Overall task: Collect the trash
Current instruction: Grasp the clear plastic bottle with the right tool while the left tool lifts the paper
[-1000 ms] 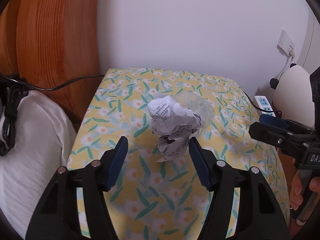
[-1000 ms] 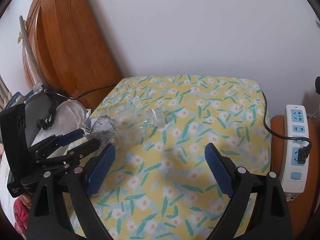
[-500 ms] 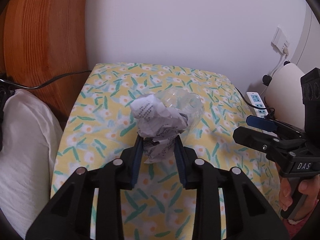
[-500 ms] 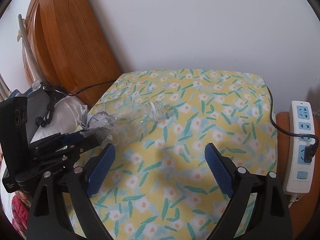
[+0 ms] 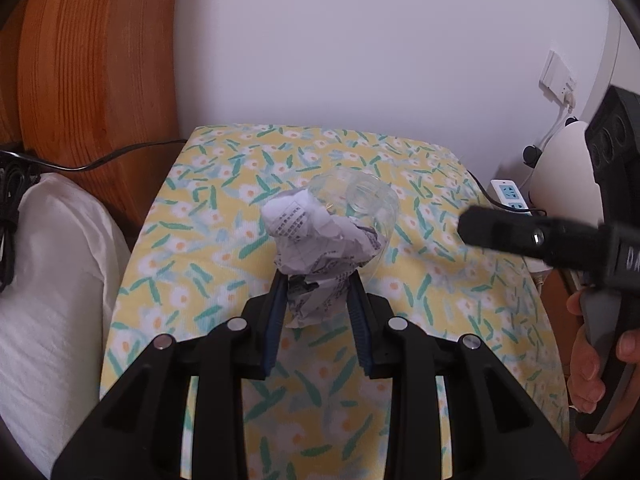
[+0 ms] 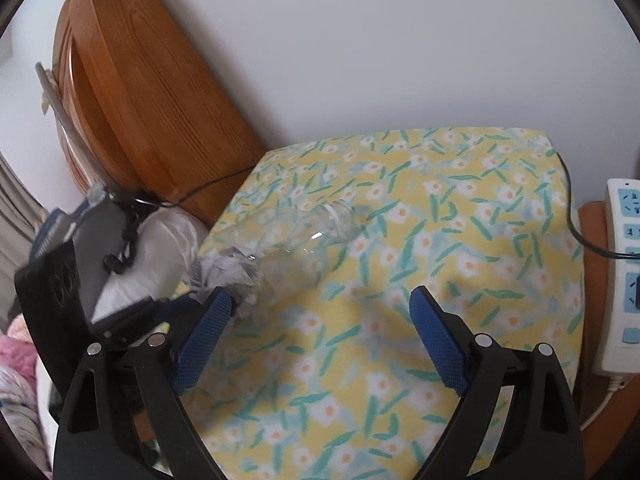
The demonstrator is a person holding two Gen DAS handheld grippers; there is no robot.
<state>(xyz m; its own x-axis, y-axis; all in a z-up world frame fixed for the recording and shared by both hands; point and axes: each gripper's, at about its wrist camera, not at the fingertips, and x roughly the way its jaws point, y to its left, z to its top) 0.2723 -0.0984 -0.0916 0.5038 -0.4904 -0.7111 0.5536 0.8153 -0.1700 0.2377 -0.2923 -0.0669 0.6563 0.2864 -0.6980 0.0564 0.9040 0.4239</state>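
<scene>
Crumpled paper (image 5: 316, 240) with print on it is pinched at its lower end between the blue pads of the left gripper (image 5: 318, 304), right up against the base of a clear plastic bottle (image 6: 304, 240) lying on its side on the yellow floral worktop (image 5: 420, 280). Can't really tell if the paper is lifted off the cloth or resting on it. Right gripper (image 6: 320, 340) hangs over the cloth just beside the bottle, jaws spread wide around nothing.
</scene>
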